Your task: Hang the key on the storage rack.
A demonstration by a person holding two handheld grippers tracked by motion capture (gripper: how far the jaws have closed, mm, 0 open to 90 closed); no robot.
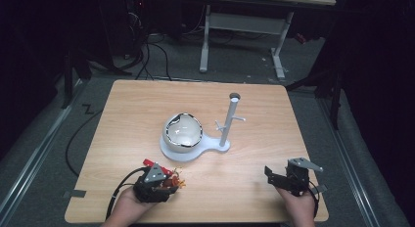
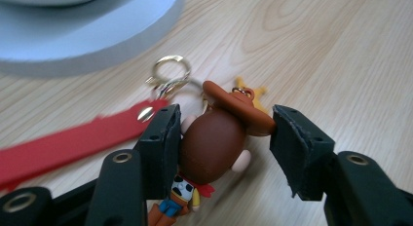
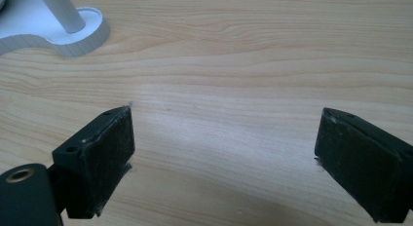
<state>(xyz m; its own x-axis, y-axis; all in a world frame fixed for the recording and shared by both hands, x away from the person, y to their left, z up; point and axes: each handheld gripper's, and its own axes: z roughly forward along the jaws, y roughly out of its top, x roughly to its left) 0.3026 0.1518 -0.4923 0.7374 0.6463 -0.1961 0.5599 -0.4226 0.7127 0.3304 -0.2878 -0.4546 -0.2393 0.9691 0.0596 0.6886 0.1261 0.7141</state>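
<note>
Keychain figure [image 2: 212, 143], the little cowboy toy with the brown hat, lay on the wooden table [image 1: 122, 119] near its front edge, just in front of the white stand base [image 1: 171, 151] that carried the bowl [image 1: 182, 132] and the upright peg post [image 1: 229, 120]. Starting at the left, its red strap [image 2: 63, 143] trailed away across the wood, and the gold ring and clasp [image 2: 168, 75] sat just beyond the head. Your left gripper [image 2: 221, 138] had its jaws around the figure's head: one pad was touching its side, while the other stood just clear of the hat brim, so the jaws were partly closed but not yet pinching. For a sound hold, you needed to centre the head between both pads and close squarely on the round part, not on the brim, which could slip or tilt the toy. You also had to keep the strap and ring out of the pads, so they hung free for any hooking onto a peg. Further right, your right gripper [image 3: 224, 153] was hovering over bare wood with its jaws wide apart and nothing between them, well apart from the toy.
</note>
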